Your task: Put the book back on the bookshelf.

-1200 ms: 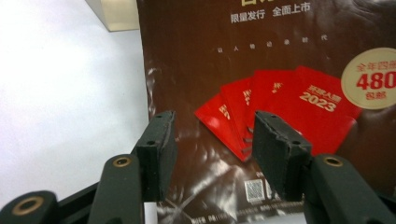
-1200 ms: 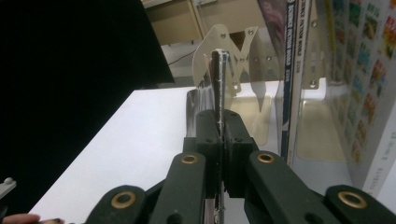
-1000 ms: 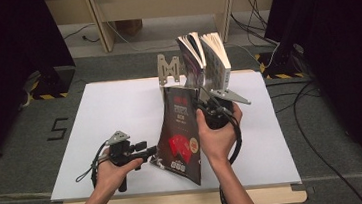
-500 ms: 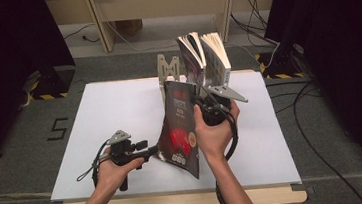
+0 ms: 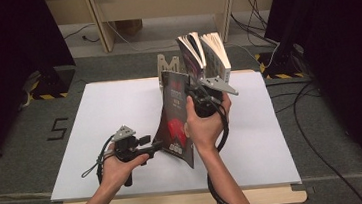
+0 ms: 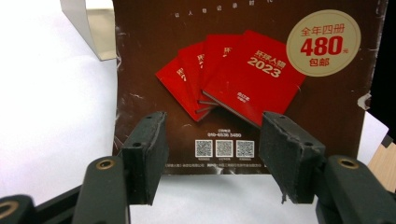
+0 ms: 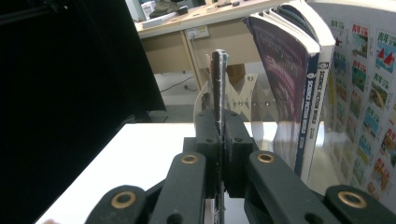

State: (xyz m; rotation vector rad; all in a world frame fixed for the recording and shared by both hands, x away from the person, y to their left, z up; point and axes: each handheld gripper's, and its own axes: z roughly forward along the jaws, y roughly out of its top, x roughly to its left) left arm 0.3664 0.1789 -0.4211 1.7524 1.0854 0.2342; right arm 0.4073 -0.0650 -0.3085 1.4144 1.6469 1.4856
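Note:
A brown magazine [image 5: 173, 118] with red booklets printed on its cover [image 6: 243, 70] stands upright over the white table. My right gripper [image 5: 191, 98] is shut on its upper right edge, and the thin edge [image 7: 218, 79] rises between the closed pads [image 7: 222, 130]. My left gripper [image 5: 158, 145] sits low at the magazine's lower left. Its jaws have just been opening and stand apart [image 6: 215, 158], with the cover just beyond the pads and nothing pressed between them.
Two books [image 5: 202, 52] stand fanned open at the table's back edge, close right of the held magazine [image 7: 289, 93]. A metal bookend [image 5: 168, 65] stands just left of them. The white table top [image 5: 95, 120] stretches to the left. Cables trail from both grippers.
The right gripper has carried the magazine a little up and toward the books. The left gripper's jaws have spread wider and the hand has stayed in place.

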